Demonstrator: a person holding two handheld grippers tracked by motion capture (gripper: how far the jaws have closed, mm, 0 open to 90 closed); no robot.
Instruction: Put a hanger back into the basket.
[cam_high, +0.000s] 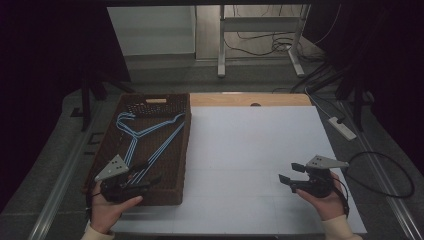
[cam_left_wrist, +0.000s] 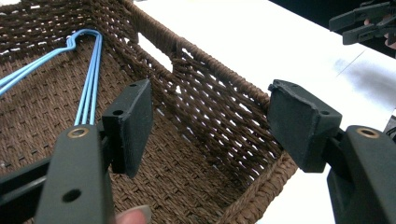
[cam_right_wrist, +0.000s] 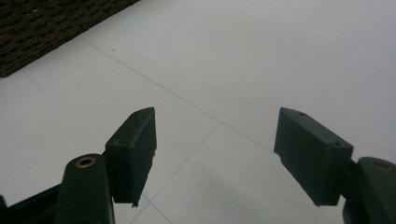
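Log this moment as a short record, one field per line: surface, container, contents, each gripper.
surface: white table top
container: brown woven basket at the table's left side
contents: blue wire hangers lying flat in the basket
left gripper: open, above the basket's near end, holding nothing
right gripper: open, above the bare table at the right, holding nothing

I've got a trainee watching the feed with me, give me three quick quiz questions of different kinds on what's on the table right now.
1. True or false: the blue wire hangers lie inside the brown wicker basket.
2. Which gripper is over the basket? A) left gripper B) right gripper
3. Fill in: the right gripper's jaws stand ____ above the white table.

Key: 1 true. 2 A. 3 open, with nothing between them.
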